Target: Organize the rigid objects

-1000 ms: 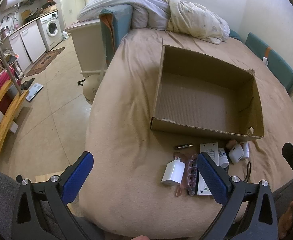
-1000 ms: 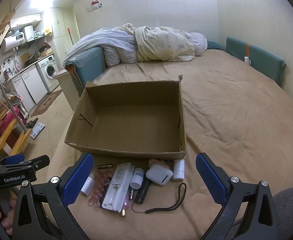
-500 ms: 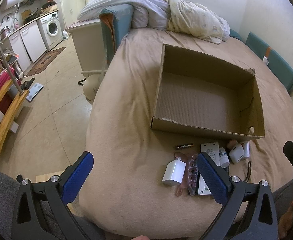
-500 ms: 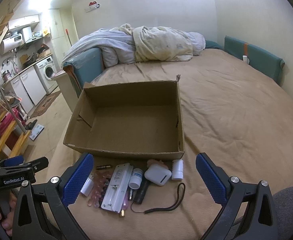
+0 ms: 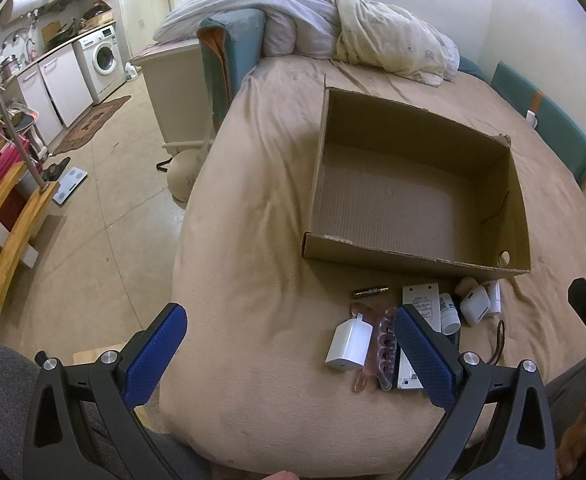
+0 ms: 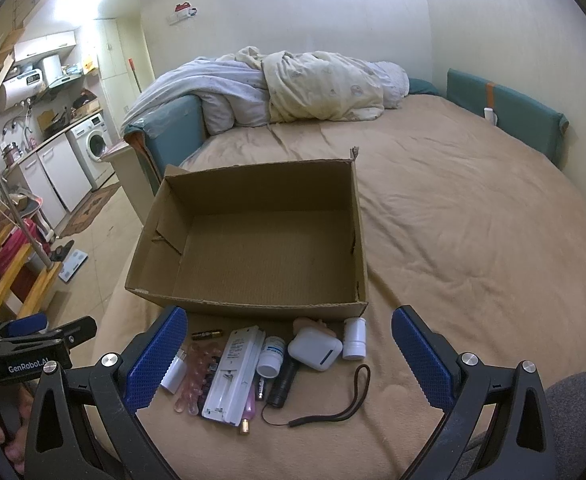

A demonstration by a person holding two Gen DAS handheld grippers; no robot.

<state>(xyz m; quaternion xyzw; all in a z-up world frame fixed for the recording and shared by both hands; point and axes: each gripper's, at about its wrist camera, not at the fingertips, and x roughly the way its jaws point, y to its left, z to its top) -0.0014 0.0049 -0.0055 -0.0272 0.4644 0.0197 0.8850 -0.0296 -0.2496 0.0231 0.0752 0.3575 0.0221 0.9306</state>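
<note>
An empty cardboard box lies open on the bed. In front of it lie several small items: a white remote, a white earbud case, a small white bottle, a pill bottle, a black flashlight with strap, a battery, a pink toe separator and a white charger. My right gripper is open above the items. My left gripper is open, left of the pile, near the bed's edge.
The beige bed stretches right and back, with a heap of duvets at its head. Green cushions line the right wall. A floor with a washing machine, a wooden stair and a scale lies to the left.
Both grippers have crept slightly; the box and items sit a touch lower and closer in the right wrist view. Nothing was taken hold of.
</note>
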